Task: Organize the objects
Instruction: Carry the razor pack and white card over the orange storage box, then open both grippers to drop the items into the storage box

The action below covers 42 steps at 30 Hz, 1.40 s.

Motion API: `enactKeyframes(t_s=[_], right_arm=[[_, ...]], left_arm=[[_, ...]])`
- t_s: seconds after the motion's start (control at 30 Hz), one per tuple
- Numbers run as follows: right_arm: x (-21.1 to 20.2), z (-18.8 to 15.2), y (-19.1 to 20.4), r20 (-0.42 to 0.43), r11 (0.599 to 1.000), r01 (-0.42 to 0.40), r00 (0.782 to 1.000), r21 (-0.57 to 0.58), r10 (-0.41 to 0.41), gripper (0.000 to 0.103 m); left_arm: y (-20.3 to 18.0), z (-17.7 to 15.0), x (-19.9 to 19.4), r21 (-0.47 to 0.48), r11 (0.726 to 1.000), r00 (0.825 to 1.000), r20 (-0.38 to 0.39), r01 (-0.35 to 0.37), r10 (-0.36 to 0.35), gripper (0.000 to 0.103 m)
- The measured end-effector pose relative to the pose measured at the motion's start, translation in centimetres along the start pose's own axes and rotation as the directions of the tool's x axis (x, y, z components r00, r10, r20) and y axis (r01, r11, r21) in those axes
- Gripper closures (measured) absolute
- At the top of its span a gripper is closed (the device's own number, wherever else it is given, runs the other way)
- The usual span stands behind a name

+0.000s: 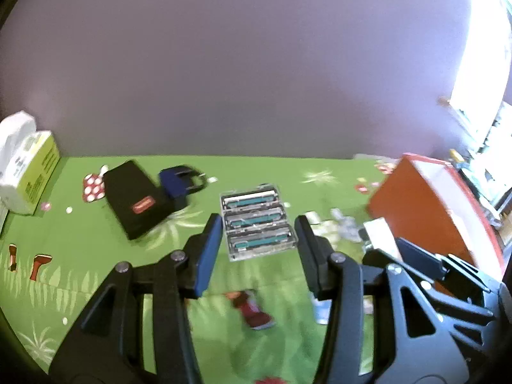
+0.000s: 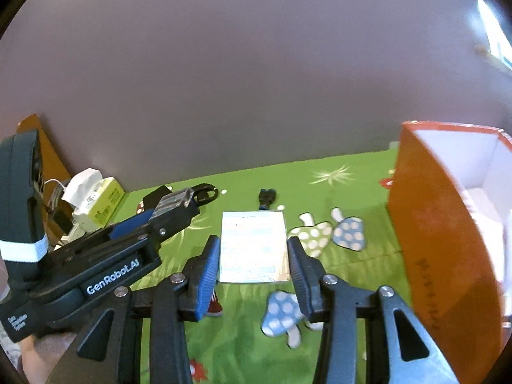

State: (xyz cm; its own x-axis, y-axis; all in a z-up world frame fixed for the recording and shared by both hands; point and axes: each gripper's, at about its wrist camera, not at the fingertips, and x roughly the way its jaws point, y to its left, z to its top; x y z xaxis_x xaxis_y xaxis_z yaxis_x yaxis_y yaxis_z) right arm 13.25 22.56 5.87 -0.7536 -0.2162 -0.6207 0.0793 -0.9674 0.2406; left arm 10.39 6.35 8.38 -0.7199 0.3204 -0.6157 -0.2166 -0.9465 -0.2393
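Green mushroom-print counter against purple wall. Clear razor-cartridge case clamped between left gripper jaws; white packet clamped in right gripper. Orange box at three o'clock.

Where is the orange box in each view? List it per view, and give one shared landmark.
Left wrist: orange box at the right edge, on the green cloth.
Right wrist: it fills the right side, with its white inside showing.
Shared landmark: tissue box, far left by the wall.
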Motion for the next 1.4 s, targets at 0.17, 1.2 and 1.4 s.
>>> enactKeyframes(t_s=[0.17,1.2,1.4], right_arm=[[-5.4,0.1,-1.4,0.065,1.0,0.019,0.998,-0.014,-0.018,0.06],[-14.4,-2.5,-18.9,0.038,0.895,0.428,0.899,0.129,-0.436,0.059],[-14.2,-3.2,-20.0,0.018,0.89,0.433,0.898,0.144,-0.44,0.059]], left_arm=[[-3.9,0.5,-1.9,0.058,0.995,0.996,0.042,0.076,-0.079,0.053],[-26.5,-5.4,-0.8,0.468,0.819,0.941,-0.114,0.333,-0.318,0.053],[-26.4,-5.8,-0.2,0.455,0.814,0.932,-0.152,0.36,-0.327,0.049]])
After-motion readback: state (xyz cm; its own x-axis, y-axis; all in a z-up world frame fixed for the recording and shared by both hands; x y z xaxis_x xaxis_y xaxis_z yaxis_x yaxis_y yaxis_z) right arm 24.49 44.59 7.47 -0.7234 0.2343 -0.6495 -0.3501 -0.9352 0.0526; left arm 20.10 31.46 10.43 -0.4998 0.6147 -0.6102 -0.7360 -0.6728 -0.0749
